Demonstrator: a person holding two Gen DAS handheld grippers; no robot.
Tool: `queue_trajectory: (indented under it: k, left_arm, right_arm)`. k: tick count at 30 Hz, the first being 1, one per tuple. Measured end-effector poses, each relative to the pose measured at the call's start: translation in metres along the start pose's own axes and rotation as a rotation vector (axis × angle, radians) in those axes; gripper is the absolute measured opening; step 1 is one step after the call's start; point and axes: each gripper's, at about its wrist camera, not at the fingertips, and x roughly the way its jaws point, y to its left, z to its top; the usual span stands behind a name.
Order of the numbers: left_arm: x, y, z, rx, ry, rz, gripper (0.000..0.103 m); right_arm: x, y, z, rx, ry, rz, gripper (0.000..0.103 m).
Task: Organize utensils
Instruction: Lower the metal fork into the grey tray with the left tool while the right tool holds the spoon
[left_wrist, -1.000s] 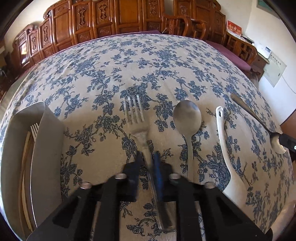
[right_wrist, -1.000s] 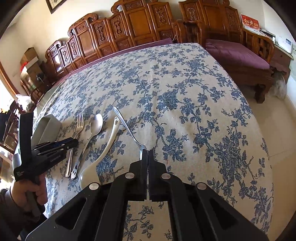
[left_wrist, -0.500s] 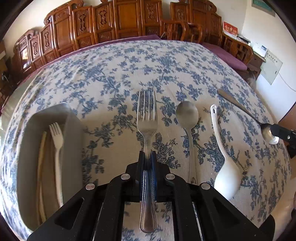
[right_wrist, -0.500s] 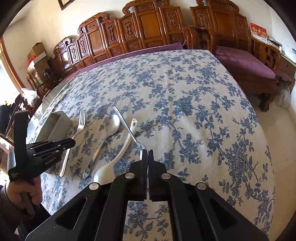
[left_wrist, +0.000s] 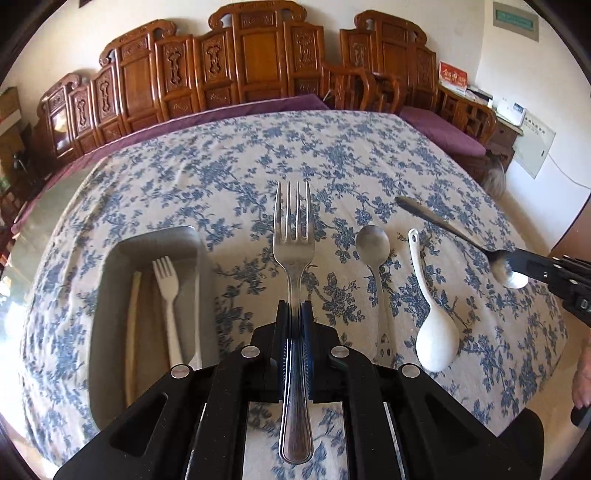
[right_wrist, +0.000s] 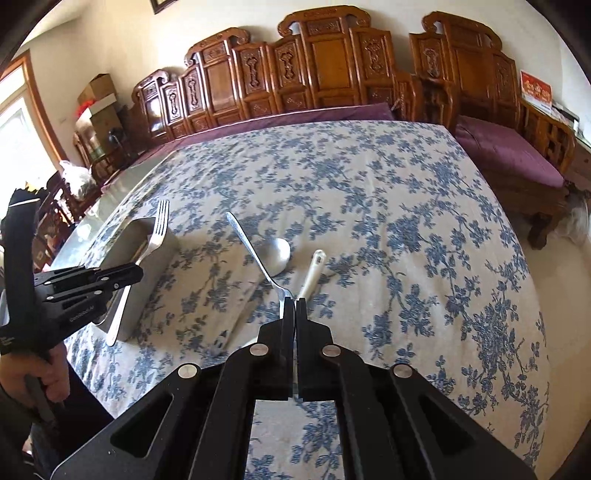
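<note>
Tongs on the left (left_wrist: 295, 314) were clamped on the handle of a steel fork (left_wrist: 294, 236), tines pointing away, held clear above the tabletop (left_wrist: 229, 173) beside the grey tray (left_wrist: 110, 266), which held a white plastic fork (left_wrist: 167, 284) and a pale chopstick. Right tongs (right_wrist: 294, 306) were pinched shut on the bowl end of a long metal spoon (right_wrist: 251, 251), its handle slanting up and away, off the cloth. Between the two lay a steel spoon (left_wrist: 373, 243) and a white ceramic spoon (left_wrist: 436, 332), side by side and apart. Beyond these the flowered cloth stretched bare to its far edge, where carved wooden benches (left_wrist: 258, 74) stood; the right edge dropped to the floor.
</note>
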Motion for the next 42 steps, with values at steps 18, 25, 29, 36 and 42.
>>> queue_trajectory:
  k: [18,25,29,36,42]
  left_arm:
    - [-0.046,0.053,-0.01,-0.033,-0.07,0.014,0.006]
    - [-0.039,0.086,-0.012,-0.064,-0.054,0.042,0.006]
    - [-0.022,0.105,-0.012,-0.083,-0.027,0.075,0.006]
    - [0.005,0.123,-0.011,-0.108,0.017,0.113,0.006]
    - [0.031,0.125,-0.019,-0.099,0.072,0.125,0.006]
  right_arm:
    - [-0.009,0.045,-0.001,-0.078,-0.035,0.001,0.002]
    - [-0.009,0.05,-0.002,-0.079,-0.041,-0.002,0.002]
    - [-0.004,0.053,-0.004,-0.085,-0.03,-0.003,0.002]
    - [0.001,0.047,-0.007,-0.078,-0.025,-0.024,0.002]
    - [0.004,0.046,-0.009,-0.071,-0.016,-0.026,0.002]
